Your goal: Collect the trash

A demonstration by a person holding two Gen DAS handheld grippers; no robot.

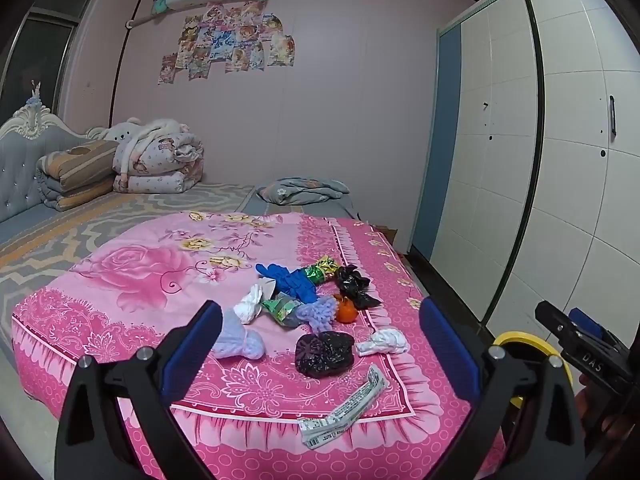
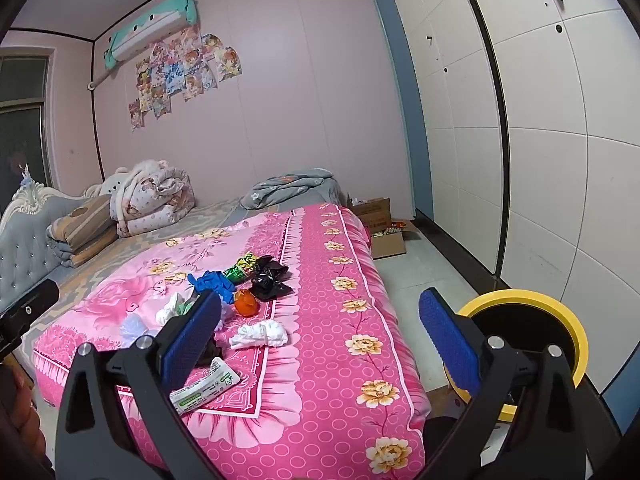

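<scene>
Both the left gripper point(image 1: 320, 344) and right gripper point(image 2: 320, 336) gape wide, holding nothing. Trash point(image 1: 324, 354) litters the pink bed point(image 1: 132, 280). A yellow bin point(image 2: 560, 300) stands beside it.

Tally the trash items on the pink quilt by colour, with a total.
White: 3 (wad, knotted wad, printed wrapper)
Black bags: 2 ()
Lavender fuzzy pieces: 2 ()
Green foil wrappers: 2 ()
Blue glove: 1
Orange fruit: 1
Total: 11
</scene>
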